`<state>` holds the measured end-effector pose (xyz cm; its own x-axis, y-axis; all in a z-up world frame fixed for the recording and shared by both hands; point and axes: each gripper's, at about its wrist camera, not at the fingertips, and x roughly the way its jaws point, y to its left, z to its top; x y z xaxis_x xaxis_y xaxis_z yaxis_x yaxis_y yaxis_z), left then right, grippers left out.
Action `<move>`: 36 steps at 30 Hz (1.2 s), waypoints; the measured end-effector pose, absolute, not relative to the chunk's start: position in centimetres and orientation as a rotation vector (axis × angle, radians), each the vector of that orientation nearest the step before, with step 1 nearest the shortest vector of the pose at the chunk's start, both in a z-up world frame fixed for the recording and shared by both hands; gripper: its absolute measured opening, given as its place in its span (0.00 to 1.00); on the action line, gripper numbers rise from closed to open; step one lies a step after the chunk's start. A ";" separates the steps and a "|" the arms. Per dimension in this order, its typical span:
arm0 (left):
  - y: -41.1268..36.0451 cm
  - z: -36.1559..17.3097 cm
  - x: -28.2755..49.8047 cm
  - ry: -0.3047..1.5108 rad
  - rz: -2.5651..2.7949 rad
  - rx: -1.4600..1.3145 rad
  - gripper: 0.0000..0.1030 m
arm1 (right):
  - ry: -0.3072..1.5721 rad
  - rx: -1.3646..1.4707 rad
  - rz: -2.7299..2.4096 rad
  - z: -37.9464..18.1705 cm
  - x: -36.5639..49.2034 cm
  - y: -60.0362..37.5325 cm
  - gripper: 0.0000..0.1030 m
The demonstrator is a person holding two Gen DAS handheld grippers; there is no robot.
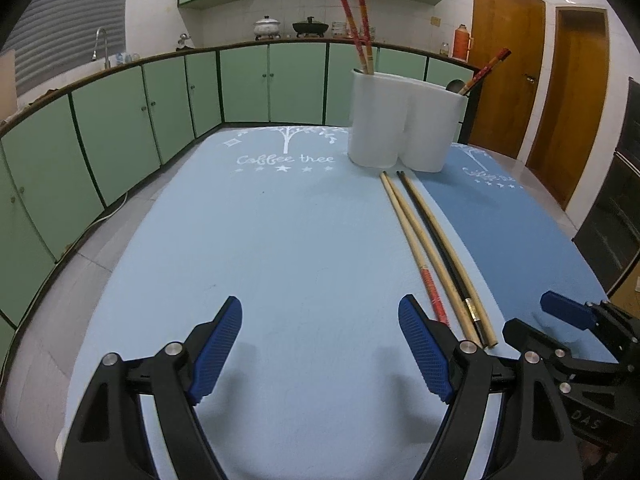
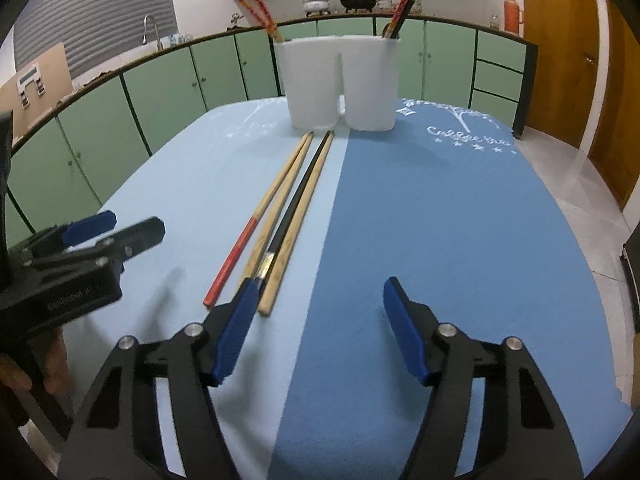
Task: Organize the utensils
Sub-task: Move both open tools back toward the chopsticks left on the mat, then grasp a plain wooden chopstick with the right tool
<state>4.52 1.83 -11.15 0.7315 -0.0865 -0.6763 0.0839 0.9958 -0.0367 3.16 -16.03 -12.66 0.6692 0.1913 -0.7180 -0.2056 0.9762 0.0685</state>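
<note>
Four loose chopsticks on the bench, both grippers released above it.

Left gripper (image 1: 320, 344) spread wide over the light blue mat (image 1: 280, 240), nothing between its jaws. Four chopsticks (image 2: 280, 216) lying side by side, tips toward the white two-cup holder (image 2: 340, 84), more chopsticks upright inside. Right gripper (image 2: 316, 320) parted and empty above the dark blue mat (image 2: 440, 220), left pad (image 2: 236, 332) just beside the chopstick ends.

chopsticks on table (image 2: 280, 216): 4 | chopsticks in holder (image 2: 260, 4): 4 | white holder (image 2: 340, 84): 1 | mats (image 2: 440, 240): 2
</note>
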 end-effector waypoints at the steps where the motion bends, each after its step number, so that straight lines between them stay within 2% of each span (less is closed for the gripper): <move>1: 2.0 -11.2 4.5 0.746 -0.093 -0.001 0.77 | 0.813 -0.020 0.226 -12.7 3.2 -16.0 0.56; 14: 3.1 -11.4 4.4 0.755 -0.088 -0.014 0.77 | 0.832 -0.084 0.235 -13.3 3.4 -14.8 0.51; 23: 2.2 -11.4 4.5 0.756 -0.100 -0.006 0.77 | 0.825 -0.026 0.191 -12.9 3.5 -16.7 0.47; 29: 2.0 -11.5 4.4 0.757 -0.101 -0.001 0.77 | 0.831 -0.034 0.236 -13.3 3.2 -15.7 0.36; 31: 2.1 -11.5 4.4 0.758 -0.099 -0.001 0.77 | 0.832 -0.034 0.243 -13.4 3.3 -15.6 0.29; 36: 2.1 -11.6 4.4 0.758 -0.100 -0.003 0.77 | 0.830 -0.040 0.250 -13.4 3.3 -15.1 0.25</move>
